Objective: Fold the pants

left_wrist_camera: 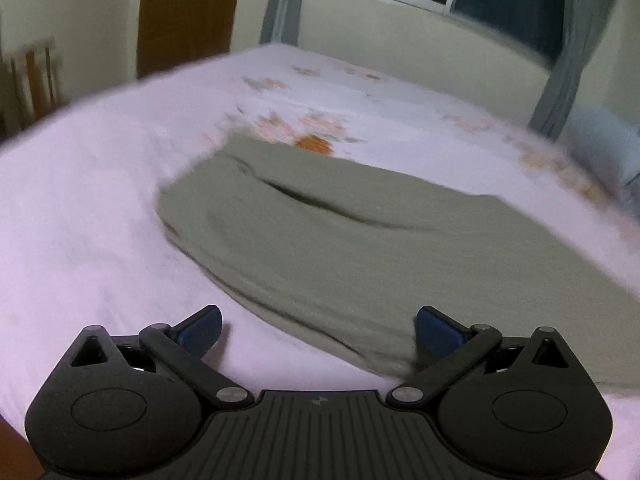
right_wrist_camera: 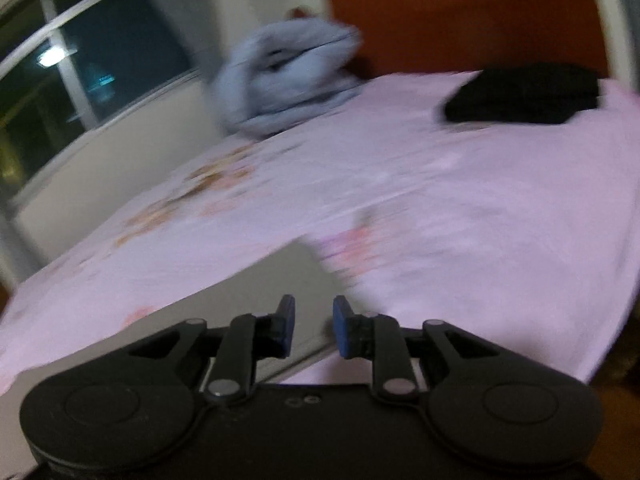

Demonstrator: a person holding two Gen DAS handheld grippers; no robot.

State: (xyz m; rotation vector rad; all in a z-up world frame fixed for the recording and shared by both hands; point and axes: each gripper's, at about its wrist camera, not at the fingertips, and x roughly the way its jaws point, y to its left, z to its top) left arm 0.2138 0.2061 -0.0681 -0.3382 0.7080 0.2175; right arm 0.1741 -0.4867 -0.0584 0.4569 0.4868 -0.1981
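Observation:
Olive-grey pants (left_wrist_camera: 340, 248) lie folded flat on the pink bed sheet (left_wrist_camera: 100, 208) in the left wrist view, with a pocket slit showing near their far end. My left gripper (left_wrist_camera: 318, 330) hangs wide open over the pants' near edge, nothing between its blue pads (left_wrist_camera: 202, 330). In the right wrist view a flat grey part of the pants (right_wrist_camera: 256, 292) runs under my right gripper (right_wrist_camera: 314, 326). Its blue pads (right_wrist_camera: 286, 326) stand a little apart and press on nothing.
A crumpled light blue garment (right_wrist_camera: 288, 80) lies at the bed's far side by the window (right_wrist_camera: 80, 72). A folded black garment (right_wrist_camera: 524, 94) sits near the far right corner by the brown headboard (right_wrist_camera: 460, 16). Grey curtains (left_wrist_camera: 576, 52) and a wooden door (left_wrist_camera: 184, 12) stand behind the bed.

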